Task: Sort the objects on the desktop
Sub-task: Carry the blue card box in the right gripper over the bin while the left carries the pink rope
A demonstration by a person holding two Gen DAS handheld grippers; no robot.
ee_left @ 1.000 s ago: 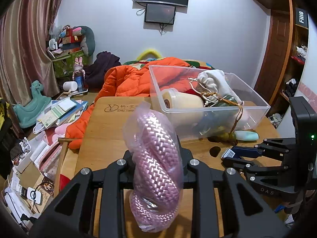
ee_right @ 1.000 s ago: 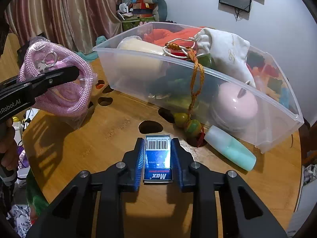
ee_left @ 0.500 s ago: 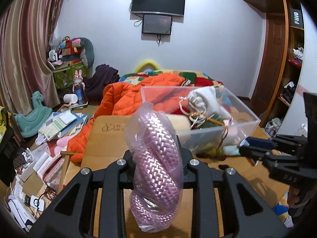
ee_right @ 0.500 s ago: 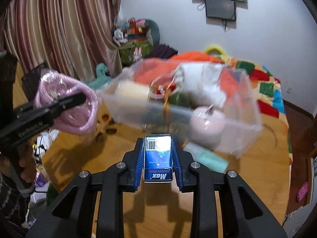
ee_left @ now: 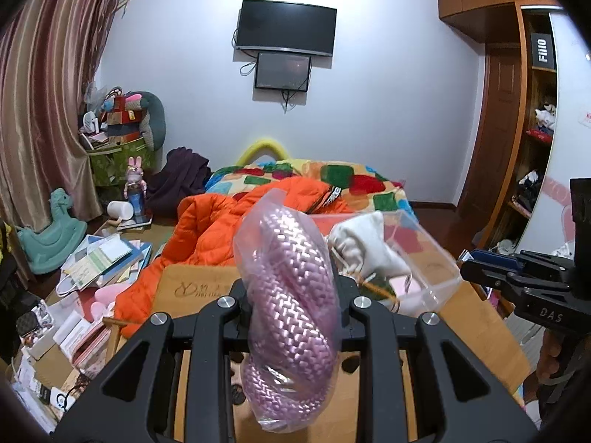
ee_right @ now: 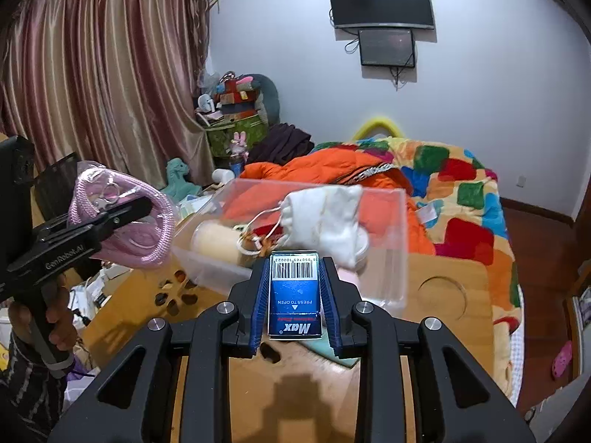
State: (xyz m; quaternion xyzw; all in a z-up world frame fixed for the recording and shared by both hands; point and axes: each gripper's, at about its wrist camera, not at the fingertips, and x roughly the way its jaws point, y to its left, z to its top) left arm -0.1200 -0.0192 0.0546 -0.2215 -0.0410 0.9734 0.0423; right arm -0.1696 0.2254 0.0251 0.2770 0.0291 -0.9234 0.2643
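Observation:
My left gripper [ee_left: 293, 288] is shut on a pink braided rope in a clear bag [ee_left: 291, 295], held up above the wooden table [ee_left: 192, 284]. In the right wrist view that rope [ee_right: 147, 236] hangs at the left, in front of the left gripper [ee_right: 140, 205]. A small blue Max box [ee_right: 294, 295] with a barcode sits upright in my right gripper [ee_right: 295, 264], which is shut on it. Beyond both stands a clear plastic bin [ee_right: 391, 229] holding a white drawstring pouch [ee_right: 325, 210] and a cream roll [ee_right: 216, 240]. The right gripper [ee_left: 469, 262] shows at the right edge of the left view.
An orange jacket [ee_right: 332, 170] and a bed with a patchwork quilt [ee_right: 461, 184] lie behind the table. Books and boxes [ee_left: 99, 262] litter the floor at the left. A mint-green object [ee_right: 332, 354] lies under the right gripper. A person's hand [ee_right: 55, 317] holds the left gripper's handle.
Both grippers have risen with their loads still held. The bin and table have dropped lower in both views, and more of the room and wall shows.

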